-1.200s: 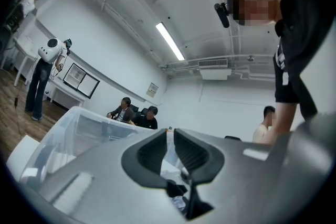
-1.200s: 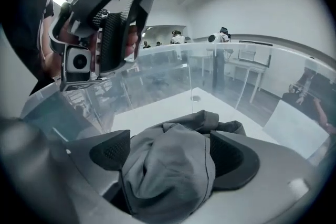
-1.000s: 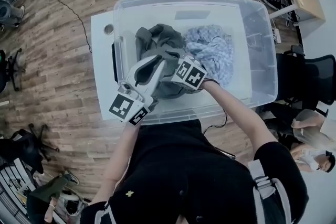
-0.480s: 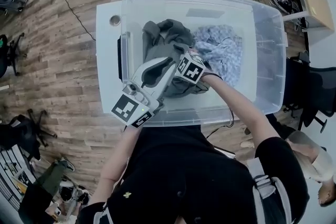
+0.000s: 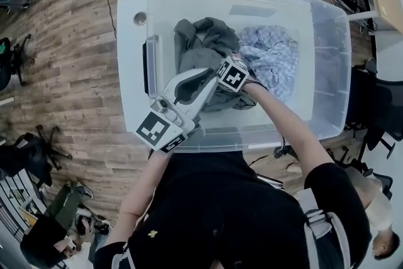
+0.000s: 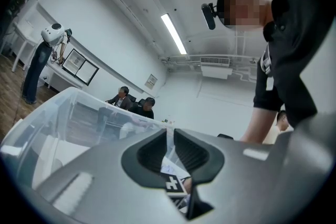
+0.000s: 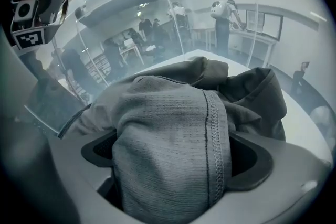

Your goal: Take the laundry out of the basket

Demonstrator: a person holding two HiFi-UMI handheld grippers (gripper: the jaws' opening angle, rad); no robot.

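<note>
Right claw point(image 7: 173, 162) now spread wide, wider than second ago; grey garment point(image 5: 201, 47) fold sitting loose between jaws, probably released. Left claw point(image 6: 169, 152) closed, holding nothing. Garment lying in basket point(image 5: 327, 72); fresh grasp looking necessary.

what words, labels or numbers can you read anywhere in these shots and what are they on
No text is readable in any view.
Near marker cube and far marker cube: black-and-white square patterns only, no letters.
Small wall sign: too small to read.
Pale patch on the bin: blurred, nothing legible.
</note>
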